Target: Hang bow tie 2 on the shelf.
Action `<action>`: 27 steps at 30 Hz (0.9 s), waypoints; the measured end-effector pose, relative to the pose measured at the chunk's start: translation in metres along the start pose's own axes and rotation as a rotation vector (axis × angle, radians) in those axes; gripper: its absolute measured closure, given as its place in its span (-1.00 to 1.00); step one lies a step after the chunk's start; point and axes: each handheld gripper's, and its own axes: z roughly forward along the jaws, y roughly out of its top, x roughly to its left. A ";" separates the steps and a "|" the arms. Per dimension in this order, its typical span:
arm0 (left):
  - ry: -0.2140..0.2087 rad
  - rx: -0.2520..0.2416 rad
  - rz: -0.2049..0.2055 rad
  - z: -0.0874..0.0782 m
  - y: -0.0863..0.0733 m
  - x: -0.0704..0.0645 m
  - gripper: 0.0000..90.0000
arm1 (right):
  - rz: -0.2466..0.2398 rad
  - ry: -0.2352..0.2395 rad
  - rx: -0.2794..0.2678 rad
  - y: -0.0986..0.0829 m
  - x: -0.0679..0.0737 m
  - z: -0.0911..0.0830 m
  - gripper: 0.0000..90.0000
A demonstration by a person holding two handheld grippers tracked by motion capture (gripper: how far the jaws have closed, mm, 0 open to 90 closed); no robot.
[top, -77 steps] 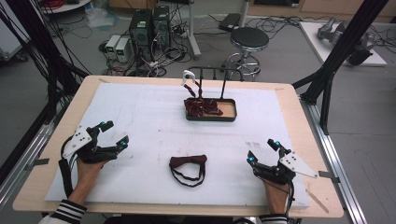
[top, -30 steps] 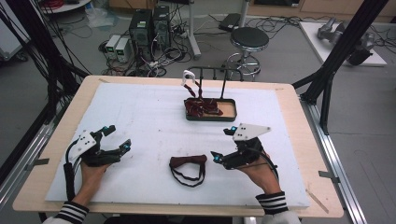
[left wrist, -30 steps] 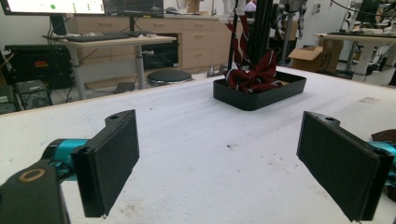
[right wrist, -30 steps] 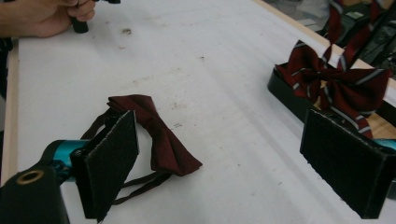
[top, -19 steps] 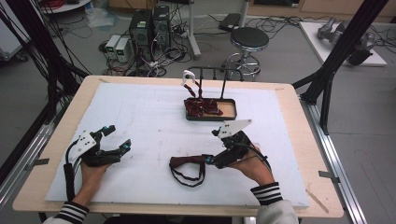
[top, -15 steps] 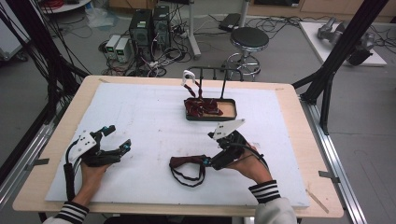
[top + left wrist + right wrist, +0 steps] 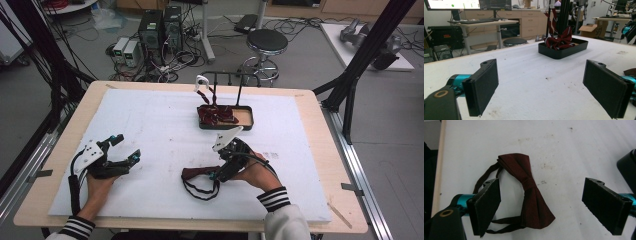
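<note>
Right gripper (image 7: 541, 205) hovers over the maroon bow tie (image 7: 527, 191), jaws spread wide, bow between them, ungripped.

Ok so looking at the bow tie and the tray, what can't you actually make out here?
- High view: the right gripper covers part of the bow tie.
- Right gripper view: its strap runs behind the left jaw.
- Left gripper view: the ties in the black tray bunch together, so their count is unclear.
</note>
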 end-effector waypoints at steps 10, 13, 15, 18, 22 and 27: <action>0.000 -0.001 0.009 0.000 0.000 -0.001 -0.70 | -0.009 0.034 0.091 0.001 0.002 0.019 -0.61; 0.001 -0.002 0.009 0.000 0.000 -0.001 -0.70 | -0.026 0.024 0.113 0.002 0.001 0.022 -0.57; 0.001 -0.001 0.007 0.000 0.000 -0.001 -0.70 | -0.040 0.029 0.120 0.004 0.002 0.023 -0.51; 0.000 -0.001 0.007 0.000 0.000 -0.001 -0.70 | -0.061 0.044 0.125 0.006 0.002 0.026 -0.45; 0.000 -0.002 0.005 0.000 0.000 0.000 -0.70 | -0.074 0.048 0.165 0.009 0.002 0.031 -0.44; -0.001 -0.003 0.008 0.000 0.000 0.000 -0.70 | -0.098 0.051 0.200 0.013 0.005 0.038 -0.39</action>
